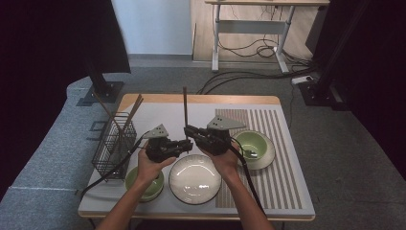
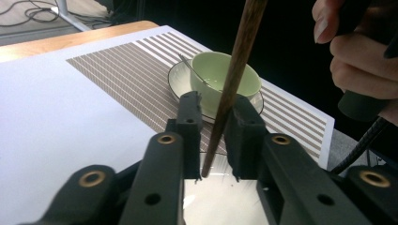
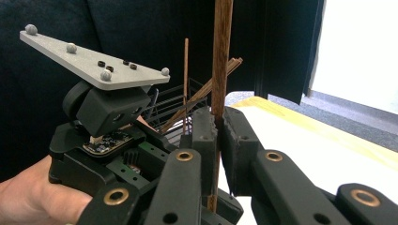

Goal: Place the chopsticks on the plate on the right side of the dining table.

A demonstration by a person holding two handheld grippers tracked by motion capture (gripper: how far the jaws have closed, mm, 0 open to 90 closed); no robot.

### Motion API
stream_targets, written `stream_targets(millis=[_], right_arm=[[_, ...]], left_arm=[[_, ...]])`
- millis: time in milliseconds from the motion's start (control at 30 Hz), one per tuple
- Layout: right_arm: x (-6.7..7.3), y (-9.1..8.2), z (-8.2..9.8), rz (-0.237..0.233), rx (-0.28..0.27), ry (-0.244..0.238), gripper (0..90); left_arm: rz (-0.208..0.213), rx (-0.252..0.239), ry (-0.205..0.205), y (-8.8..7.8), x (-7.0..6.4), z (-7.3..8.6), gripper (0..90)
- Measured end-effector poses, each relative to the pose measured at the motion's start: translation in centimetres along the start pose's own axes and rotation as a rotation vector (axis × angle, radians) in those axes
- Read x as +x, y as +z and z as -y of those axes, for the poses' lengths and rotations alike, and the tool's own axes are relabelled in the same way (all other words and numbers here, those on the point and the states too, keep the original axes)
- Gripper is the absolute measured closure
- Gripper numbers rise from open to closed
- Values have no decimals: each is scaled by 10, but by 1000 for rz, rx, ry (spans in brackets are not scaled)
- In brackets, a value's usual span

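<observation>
chopstick (image 1: 185,108) upright, tip down

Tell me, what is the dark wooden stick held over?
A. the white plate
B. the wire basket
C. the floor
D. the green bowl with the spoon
A: the high view shows the stick standing upright in the right gripper, above the white plate.

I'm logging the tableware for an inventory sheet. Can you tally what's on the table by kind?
Green bowls: 2, one by the left hand, one on a saucer
White plate: 1
Saucer: 1
Spoon in the right-side bowl: 1
Wire basket: 1
Chopstick held upright in the grippers' jaws: 1
Chopsticks in the basket: several, count unclear
Total, without the basket's chopsticks: 7
</observation>
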State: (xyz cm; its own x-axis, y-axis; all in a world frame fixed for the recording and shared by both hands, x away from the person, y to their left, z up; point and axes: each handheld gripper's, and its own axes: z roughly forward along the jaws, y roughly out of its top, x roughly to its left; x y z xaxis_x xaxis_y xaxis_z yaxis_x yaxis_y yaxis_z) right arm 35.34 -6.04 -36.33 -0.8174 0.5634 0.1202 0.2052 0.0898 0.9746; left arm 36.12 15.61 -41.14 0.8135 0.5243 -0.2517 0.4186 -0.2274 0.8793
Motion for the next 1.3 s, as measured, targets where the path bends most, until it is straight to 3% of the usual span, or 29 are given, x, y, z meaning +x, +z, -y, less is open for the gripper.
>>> stream_targets(millis=[733,1300], right_arm=[[-11,-5,10,48,-1,26,775],[-16,-14,10,83,-17,18,722]], left_arm=[[-17,37,44,-3,-3,2,858],[-32,68,34,-7,2,4,861]])
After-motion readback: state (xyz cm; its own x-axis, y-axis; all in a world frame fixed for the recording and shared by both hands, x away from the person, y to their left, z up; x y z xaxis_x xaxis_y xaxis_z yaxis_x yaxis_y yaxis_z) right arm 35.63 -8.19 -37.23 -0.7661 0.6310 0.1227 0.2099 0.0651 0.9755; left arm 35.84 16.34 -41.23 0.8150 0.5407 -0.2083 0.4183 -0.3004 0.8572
